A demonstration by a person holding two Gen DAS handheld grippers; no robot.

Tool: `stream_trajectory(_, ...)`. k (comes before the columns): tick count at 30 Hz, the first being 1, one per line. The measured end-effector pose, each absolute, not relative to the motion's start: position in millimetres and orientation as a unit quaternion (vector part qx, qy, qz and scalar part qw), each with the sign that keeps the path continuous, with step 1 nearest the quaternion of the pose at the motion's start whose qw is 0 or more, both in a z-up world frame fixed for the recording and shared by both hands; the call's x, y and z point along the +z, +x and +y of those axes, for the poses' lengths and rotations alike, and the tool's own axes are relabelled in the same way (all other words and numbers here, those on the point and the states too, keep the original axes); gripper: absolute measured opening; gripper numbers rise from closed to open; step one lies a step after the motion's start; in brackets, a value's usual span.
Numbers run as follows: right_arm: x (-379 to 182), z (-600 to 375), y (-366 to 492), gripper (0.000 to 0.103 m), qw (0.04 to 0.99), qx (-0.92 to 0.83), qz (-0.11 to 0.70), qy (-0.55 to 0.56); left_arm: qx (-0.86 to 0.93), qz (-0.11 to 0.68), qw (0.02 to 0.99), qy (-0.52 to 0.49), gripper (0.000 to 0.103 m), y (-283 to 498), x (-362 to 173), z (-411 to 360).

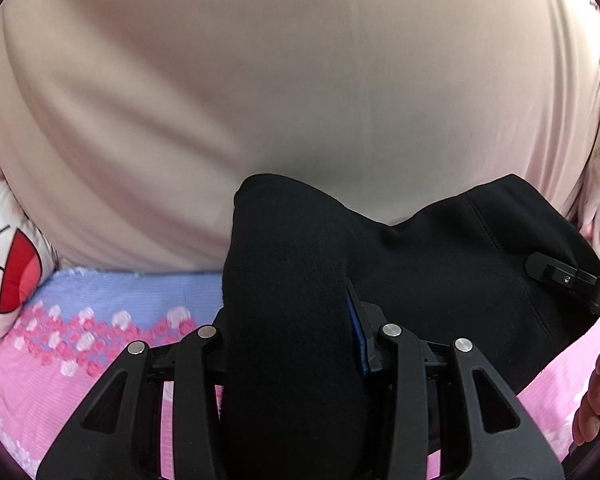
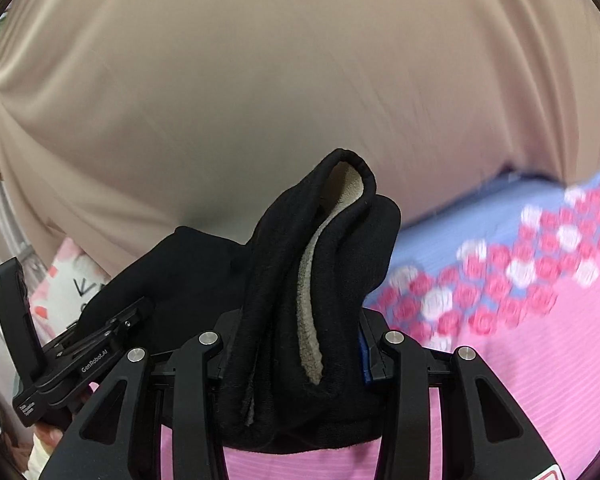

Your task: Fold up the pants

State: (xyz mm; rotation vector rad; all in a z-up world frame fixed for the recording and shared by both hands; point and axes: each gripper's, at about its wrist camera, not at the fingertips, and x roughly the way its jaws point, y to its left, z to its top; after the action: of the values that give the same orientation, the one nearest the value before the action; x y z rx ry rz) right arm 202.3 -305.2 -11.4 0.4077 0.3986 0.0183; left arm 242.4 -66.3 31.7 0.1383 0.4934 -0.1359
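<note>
A pink knitted bedspread with a lilac rose-patterned band lies before a beige curtain. The left gripper and right gripper each pinch the black fleece-lined pants, stretching them above the bedspread's middle, likely for folding.

beige curtain close ahead, bedspread open

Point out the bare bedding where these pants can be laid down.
Free: pink bedspread right of the right gripper, up to the rose band. Also the strip between the left gripper and cartoon pillow. Crowded: between the grippers, where the black pants hang.
</note>
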Motion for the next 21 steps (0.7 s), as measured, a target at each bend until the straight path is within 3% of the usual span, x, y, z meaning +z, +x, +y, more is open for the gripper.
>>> stream_trajectory(10, -77, -313, 232, 0.040, 0.934, -0.005, 0.283, 0.218, -0.055, 0.323, 0.943, 0.062, 0.041, 267, -42, -54)
stream_trajectory(14, -90, -321, 233, 0.046, 0.918, -0.013, 0.310, 0.248, -0.046, 0.321, 0.943, 0.077, 0.049, 261, -53, -58)
stream_trajectory(19, -99, -326, 233, 0.063, 0.901, -0.020, 0.334, 0.275, -0.041, 0.332, 0.940, 0.069, 0.056, 263, -55, -57)
stream_trajectory(21, -101, -332, 231, 0.064, 0.897, -0.011, 0.331, 0.291, -0.028, 0.336, 0.939, 0.066, 0.071, 265, -55, -54)
